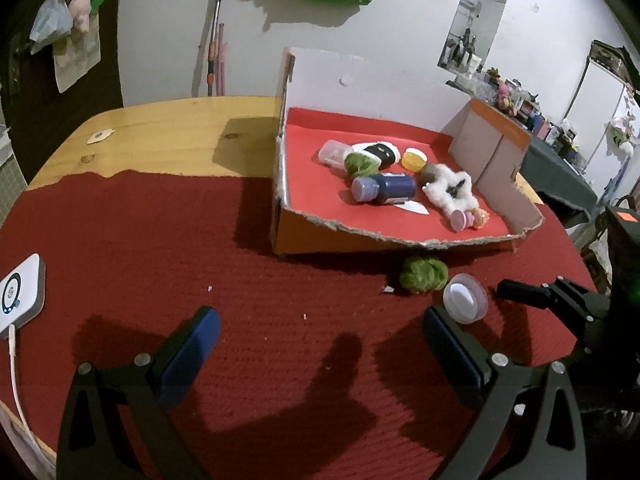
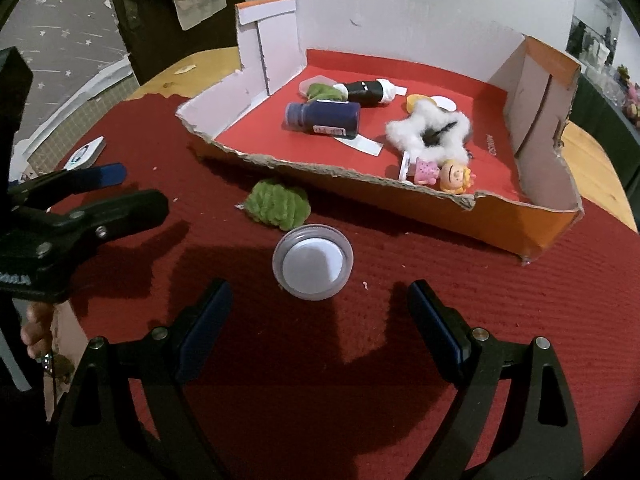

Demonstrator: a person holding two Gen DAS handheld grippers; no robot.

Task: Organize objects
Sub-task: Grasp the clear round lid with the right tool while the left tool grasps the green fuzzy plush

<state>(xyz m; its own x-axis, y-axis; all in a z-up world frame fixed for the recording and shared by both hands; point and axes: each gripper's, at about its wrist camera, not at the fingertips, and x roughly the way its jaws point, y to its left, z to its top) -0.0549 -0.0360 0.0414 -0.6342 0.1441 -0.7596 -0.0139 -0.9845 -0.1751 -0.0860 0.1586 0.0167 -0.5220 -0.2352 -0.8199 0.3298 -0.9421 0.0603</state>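
Your right gripper (image 2: 320, 320) has its jaws spread wide, empty, just behind the clear lid (image 2: 313, 261). It sits beside the green pom-pom (image 2: 279, 208), outside the cardboard box (image 2: 400, 208). Left gripper (image 1: 320, 344) is released too.

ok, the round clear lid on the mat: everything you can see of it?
The round clear lid looks like translucent plastic with a white disc inside, open side up, flat on the red mat in front of the cardboard box. The green fuzzy ball sits close behind it. The open right tool is just short of it, not touching.
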